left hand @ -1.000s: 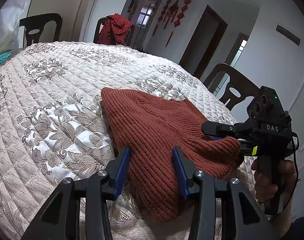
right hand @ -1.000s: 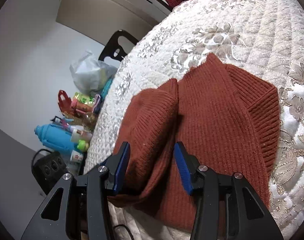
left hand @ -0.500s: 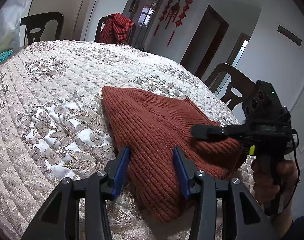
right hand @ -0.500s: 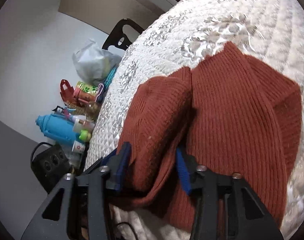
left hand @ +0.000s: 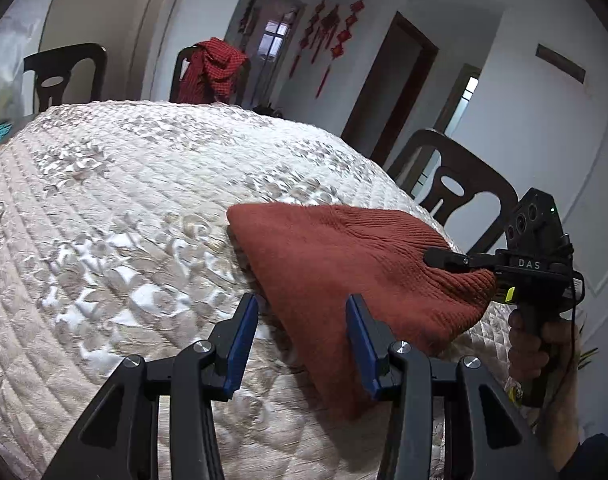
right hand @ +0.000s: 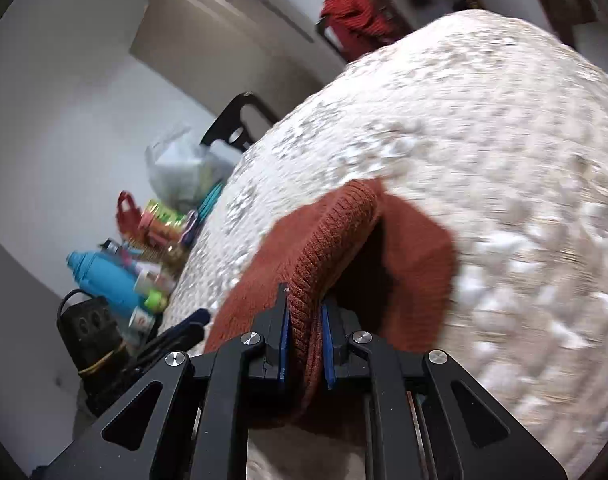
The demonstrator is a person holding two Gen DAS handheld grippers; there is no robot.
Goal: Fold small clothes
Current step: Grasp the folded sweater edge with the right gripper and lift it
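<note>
A rust-red knit sweater [left hand: 344, 264] lies on the quilted cream table cover [left hand: 123, 200]. My left gripper [left hand: 301, 340] stands open just above the sweater's near edge, its blue pads [left hand: 243, 340] apart and not pressing on the knit. My right gripper [left hand: 436, 258], held by a hand at the far right, grips the sweater's right side. In the right wrist view the right gripper [right hand: 304, 332] has its jaws closing, with both blue pads pressing on a thick fold of the sweater [right hand: 336, 240], which is raised off the cover.
Dark chairs [left hand: 456, 188] stand around the table, one draped with a red checked cloth [left hand: 211, 72]. Beside the table's edge are a plastic bag [right hand: 183, 168], a blue bottle [right hand: 103, 276], small packets and a black box [right hand: 87, 336].
The right gripper's jaws have closed from wide apart onto the sweater's fold and drawn it up and across. The left gripper has stayed in place.
</note>
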